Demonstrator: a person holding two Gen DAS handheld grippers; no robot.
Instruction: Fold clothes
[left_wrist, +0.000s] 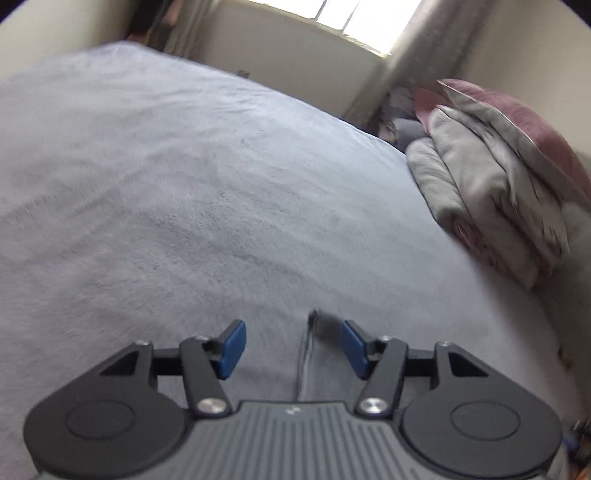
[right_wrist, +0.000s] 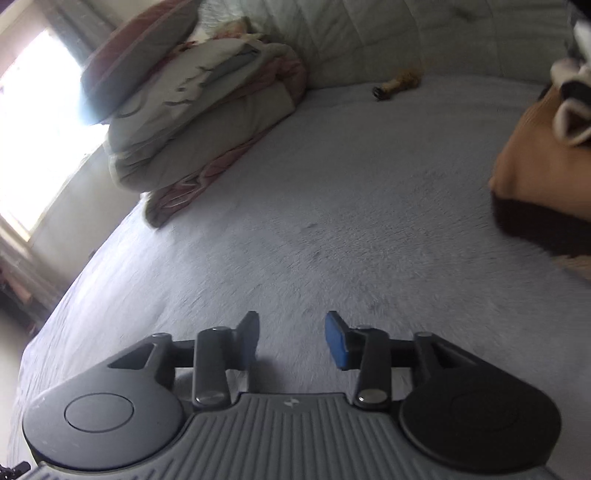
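My left gripper (left_wrist: 293, 345) hovers open over the pale blue-grey bed cover (left_wrist: 177, 192). A grey cloth (left_wrist: 314, 369) with a seam lies on the bed under it, its dark tip between the blue pads, not gripped. In the right wrist view my right gripper (right_wrist: 292, 341) is also open above the bed cover (right_wrist: 332, 206), with nothing between its fingers. At the right edge lies a pile of clothes (right_wrist: 543, 162): an orange garment, dark fabric under it and white pieces on top. It sits well ahead and right of the right gripper.
A stack of grey and pink bedding with a pink pillow (left_wrist: 491, 177) sits on the bed's right side, also seen as bedding (right_wrist: 192, 110) at the upper left. A small tan object (right_wrist: 397, 85) lies near the quilted headboard (right_wrist: 369, 33). A bright window (left_wrist: 365, 18) is behind.
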